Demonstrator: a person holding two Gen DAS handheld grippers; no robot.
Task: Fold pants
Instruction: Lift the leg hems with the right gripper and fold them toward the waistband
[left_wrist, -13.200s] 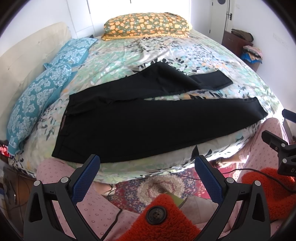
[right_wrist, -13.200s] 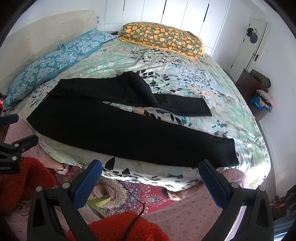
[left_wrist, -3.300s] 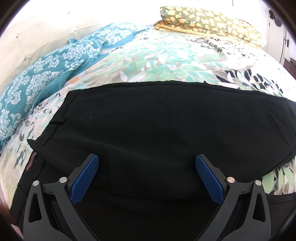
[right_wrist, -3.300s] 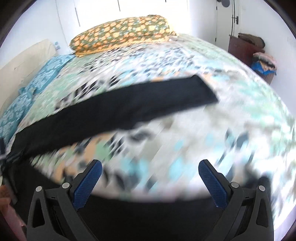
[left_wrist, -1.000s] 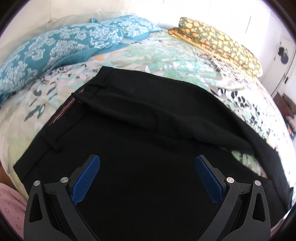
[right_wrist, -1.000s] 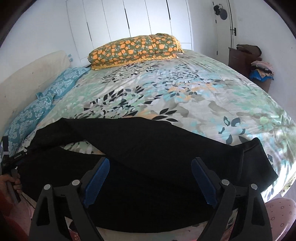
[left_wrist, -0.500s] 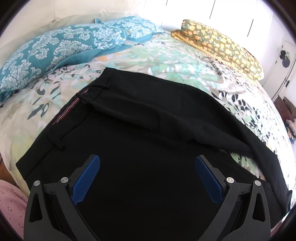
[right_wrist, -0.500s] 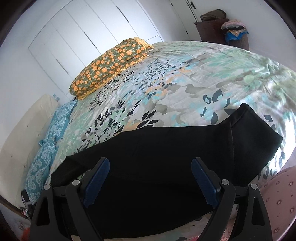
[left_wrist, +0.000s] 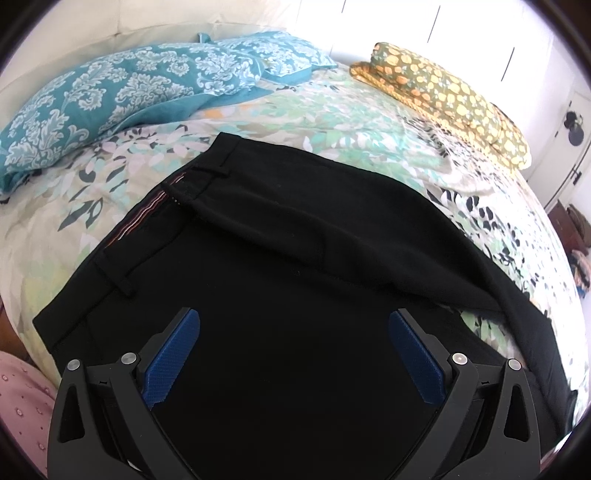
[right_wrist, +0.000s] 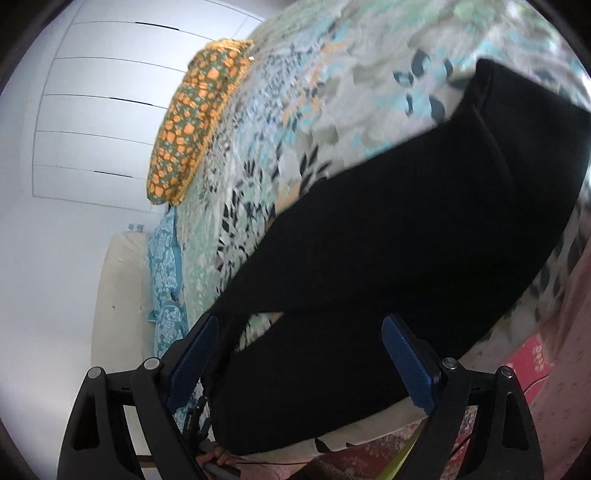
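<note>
The bed (left_wrist: 332, 122), under its floral leaf-print cover, fills both views and everything here sits on it. Spread across the near side of the bed are the black pants (left_wrist: 295, 258), one leg laid over the other, the waistband (left_wrist: 147, 218) with its striped inner lining toward the left end and the legs running off to the right. In the right wrist view, which is tilted hard to one side, the pants (right_wrist: 406, 240) show as a long black band with the hem end (right_wrist: 524, 103) at the upper right, lying flat on the cover.

At the far side of the bed from the pants, two teal patterned pillows (left_wrist: 122, 92) rest against the pale headboard (left_wrist: 74, 37), and an orange-flowered pillow (left_wrist: 443, 92) lies along the far edge; that same pillow (right_wrist: 195, 110) shows in the right view before white cupboard doors (right_wrist: 92, 110).

Left gripper (left_wrist: 295, 354) hovers above the seat of the pants, blue pads (left_wrist: 171, 362) spread wide, nothing between them. Right gripper (right_wrist: 299, 358) hangs over the leg section near the bed's edge, jaws likewise wide apart and empty, blue pads (right_wrist: 406, 365) clear of the cloth.
</note>
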